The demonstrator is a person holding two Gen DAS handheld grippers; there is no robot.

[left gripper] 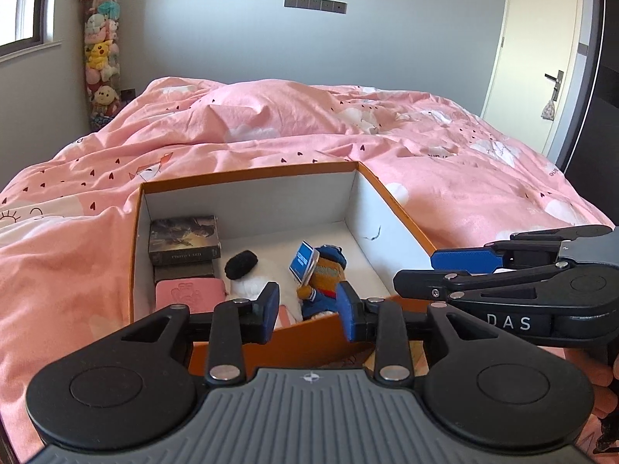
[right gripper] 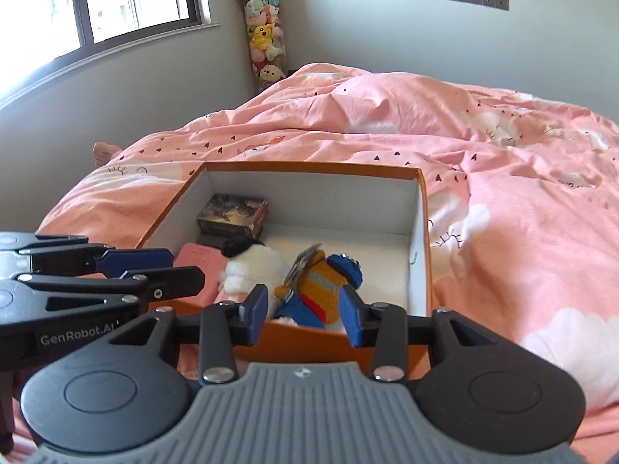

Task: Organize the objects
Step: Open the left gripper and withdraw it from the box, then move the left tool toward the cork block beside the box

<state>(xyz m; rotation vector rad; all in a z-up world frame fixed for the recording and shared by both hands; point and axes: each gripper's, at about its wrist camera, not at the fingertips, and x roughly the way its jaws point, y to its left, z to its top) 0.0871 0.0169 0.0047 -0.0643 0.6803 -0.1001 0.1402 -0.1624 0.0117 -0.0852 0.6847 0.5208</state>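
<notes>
An orange box [left gripper: 247, 174] with white inner walls sits open on the pink bed; it also shows in the right wrist view [right gripper: 423, 232]. Inside lie a dark card box [left gripper: 183, 237] [right gripper: 232, 214], a pink case [left gripper: 189, 290] [right gripper: 199, 261], a white plush with a black ear [left gripper: 251, 276] [right gripper: 257, 265] and an orange plush in blue clothes [left gripper: 323, 274] [right gripper: 325, 284] with a blue tag. My left gripper [left gripper: 309, 311] is open and empty above the box's near wall. My right gripper [right gripper: 305, 315] is open and empty beside it, over the same wall.
The pink duvet [left gripper: 348, 131] covers the bed around the box. A tall tube of plush toys [left gripper: 101, 46] stands in the far corner. A white door [left gripper: 537, 46] is at the right. A bare foot [right gripper: 104, 152] shows at the bed's left edge.
</notes>
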